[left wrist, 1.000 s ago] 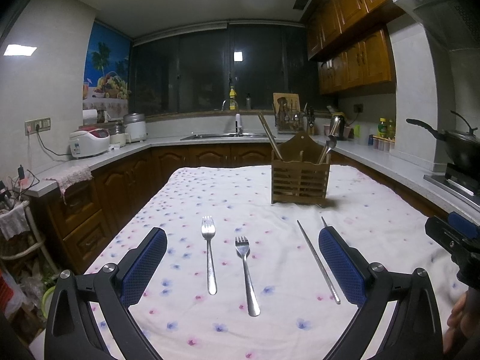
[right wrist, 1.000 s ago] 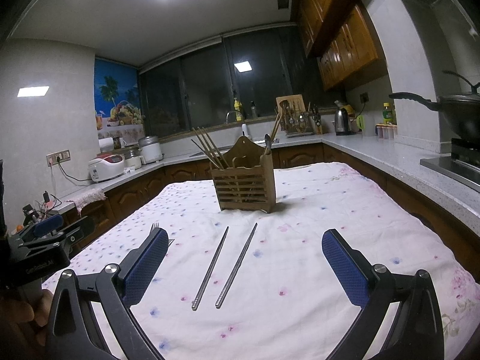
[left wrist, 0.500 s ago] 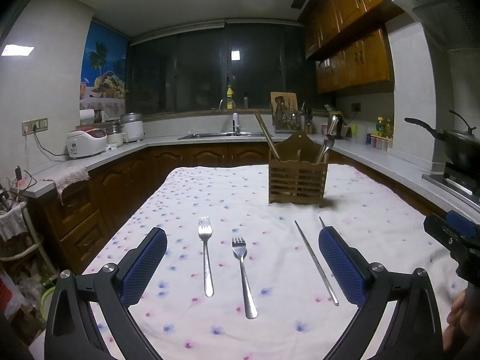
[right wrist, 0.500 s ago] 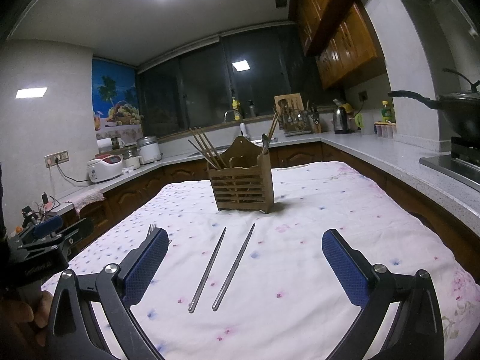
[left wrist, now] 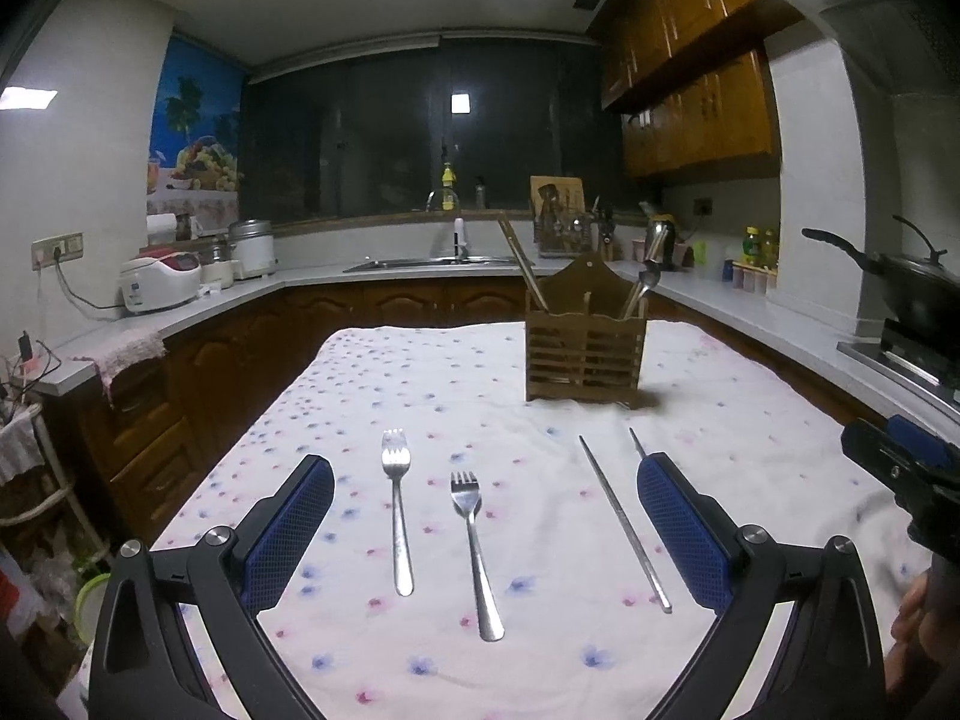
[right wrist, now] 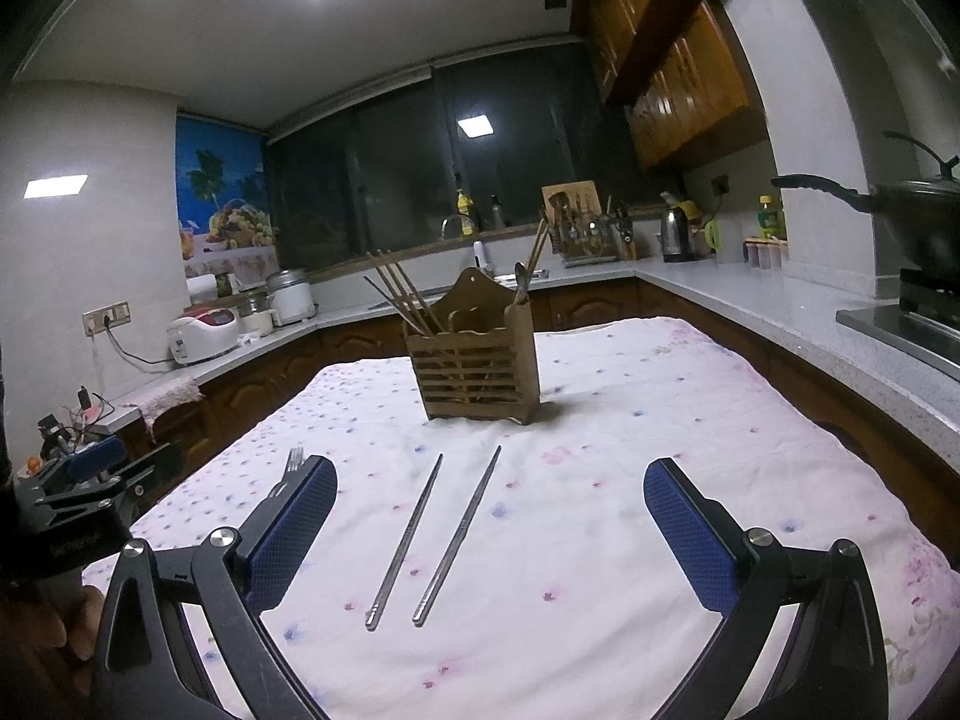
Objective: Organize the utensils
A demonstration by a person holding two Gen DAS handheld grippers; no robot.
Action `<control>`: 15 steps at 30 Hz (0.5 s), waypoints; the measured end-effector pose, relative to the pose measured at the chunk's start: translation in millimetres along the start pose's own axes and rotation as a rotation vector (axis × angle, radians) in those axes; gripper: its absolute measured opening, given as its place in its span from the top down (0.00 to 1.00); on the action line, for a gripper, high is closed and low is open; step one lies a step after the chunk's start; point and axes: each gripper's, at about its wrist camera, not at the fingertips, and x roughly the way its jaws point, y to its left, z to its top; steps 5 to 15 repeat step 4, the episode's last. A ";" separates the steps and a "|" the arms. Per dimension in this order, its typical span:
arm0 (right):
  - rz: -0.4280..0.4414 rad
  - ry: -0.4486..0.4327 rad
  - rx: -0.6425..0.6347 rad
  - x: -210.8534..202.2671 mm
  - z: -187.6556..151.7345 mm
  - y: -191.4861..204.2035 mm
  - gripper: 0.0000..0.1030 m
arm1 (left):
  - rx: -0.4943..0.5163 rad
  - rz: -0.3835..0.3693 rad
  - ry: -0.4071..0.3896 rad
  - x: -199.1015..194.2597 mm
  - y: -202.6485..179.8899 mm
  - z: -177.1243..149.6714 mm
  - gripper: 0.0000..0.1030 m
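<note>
- Left gripper (left wrist: 485,528) hangs above the flowered cloth (left wrist: 540,648), jaws spread wide, holding nothing; two forks (left wrist: 399,516) lie between its fingers.
- Right gripper (right wrist: 489,531) likewise wide open and empty; two metal chopsticks (right wrist: 432,540) lie between its fingers.
- The wooden utensil holder (right wrist: 477,369) stands upright well ahead of both.

Second chopstick (left wrist: 637,450) mostly behind left tool's finger (left wrist: 678,531), forks (right wrist: 287,474) largely hidden in right view
</note>
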 end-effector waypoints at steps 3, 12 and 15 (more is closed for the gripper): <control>-0.010 0.015 0.005 2.3 -0.5 -0.3 0.00 | 0.009 -0.006 0.001 2.5 -2.6 2.1 0.01; -0.014 0.022 0.007 3.5 -0.2 -2.0 0.00 | 0.014 -0.004 0.001 3.0 -3.5 2.4 0.01; -0.014 0.022 0.007 3.5 -0.2 -2.0 0.00 | 0.014 -0.004 0.001 3.0 -3.5 2.4 0.01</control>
